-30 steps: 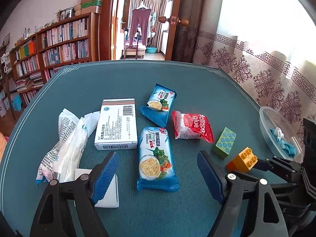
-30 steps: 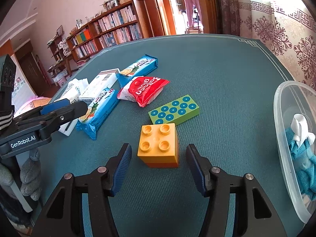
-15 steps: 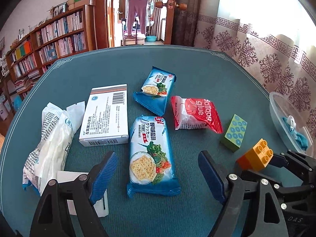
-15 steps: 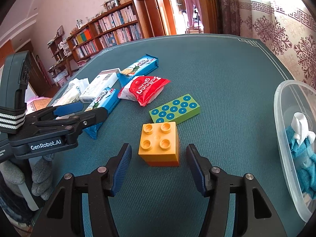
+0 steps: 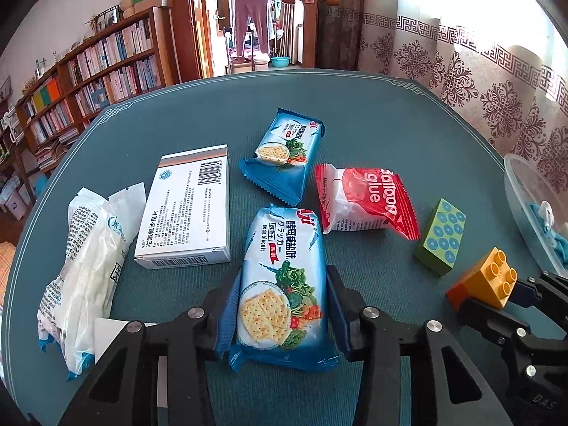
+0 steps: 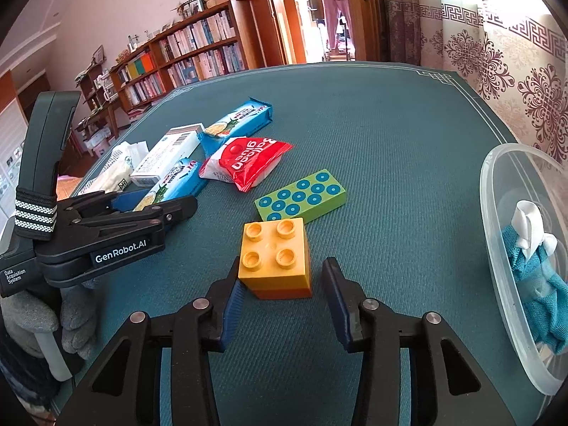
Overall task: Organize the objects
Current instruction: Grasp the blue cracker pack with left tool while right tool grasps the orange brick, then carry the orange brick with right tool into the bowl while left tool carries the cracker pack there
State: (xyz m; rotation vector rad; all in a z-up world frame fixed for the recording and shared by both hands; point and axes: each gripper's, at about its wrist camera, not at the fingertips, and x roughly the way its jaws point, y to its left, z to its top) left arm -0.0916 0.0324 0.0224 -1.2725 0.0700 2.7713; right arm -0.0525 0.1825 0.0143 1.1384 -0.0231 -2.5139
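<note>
My left gripper (image 5: 282, 305) is shut on the near blue cracker packet (image 5: 282, 280), which lies on the teal table; the packet sides bulge between the pads. It also shows in the right wrist view (image 6: 167, 186), held by the left gripper (image 6: 177, 209). My right gripper (image 6: 280, 291) is open around the yellow-orange toy brick (image 6: 273, 257); its left pad touches or nearly touches the brick, the right pad stands apart. The brick also shows in the left wrist view (image 5: 486, 282).
A green dotted block (image 6: 301, 195), a red balloon-glue bag (image 5: 362, 198), a second cracker packet (image 5: 284, 152), a white medicine box (image 5: 188, 209) and a white plastic bag (image 5: 81, 259) lie on the table. A clear tub (image 6: 497, 248) with blue cloth stands at the right.
My left gripper moved forward over the near cracker packet and closed on it. My right gripper moved slightly forward around the yellow brick, staying open.
</note>
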